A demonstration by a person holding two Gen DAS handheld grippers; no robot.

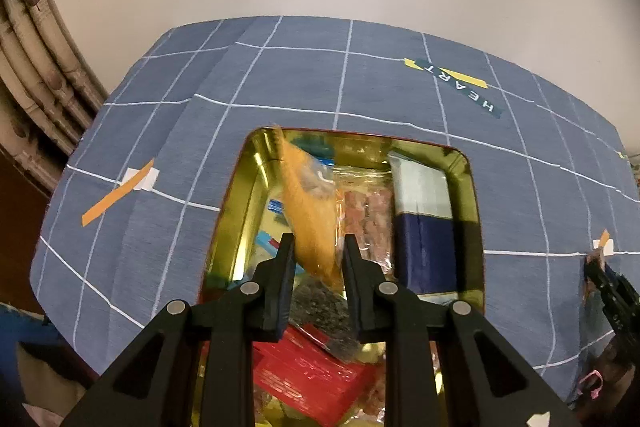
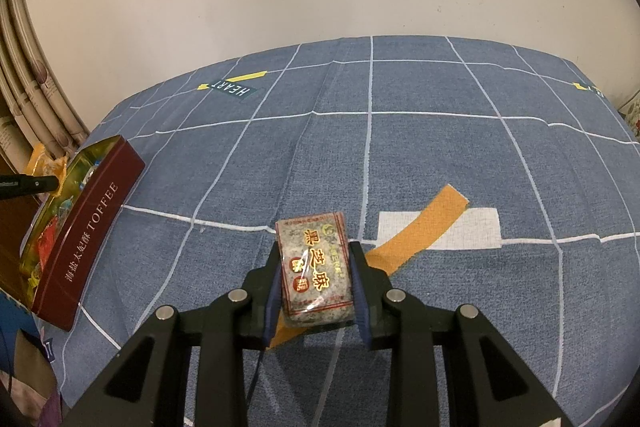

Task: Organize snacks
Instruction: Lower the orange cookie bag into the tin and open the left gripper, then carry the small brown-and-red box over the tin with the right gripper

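- Two grippers are at work, one over the tin at the left of the blue checked tablecloth (image 2: 400, 163), one out over the cloth to the right.
- Leftmost, the dark red rectangular toffee tin (image 2: 92, 223) with a gold lining stands open on the cloth, near its left edge, already holding several snacks.
- Left gripper (image 1: 316, 247): jaws nearly closed, pinching a soft orange snack packet (image 1: 310, 211) by one end so it hangs into the tin, probably for lowering in among the others.
- Only the left wrist view looks down into the tin: a red flat packet (image 1: 316, 375), a clear wrapper of pinkish sweets (image 1: 366, 219) and a blue-and-white box (image 1: 424, 219) standing along the right wall.
- Right gripper (image 2: 316, 275): jaws narrow, clamped on the sides of a speckled grey sesame cake in clear wrap (image 2: 316, 267), held above an orange tape strip (image 2: 420, 227), apparently waiting its turn.
- Only the right wrist view shows the tin's lettered outer side and the sesame cake's printed label; from the left view the right gripper is a dark shape at the cloth's right edge.
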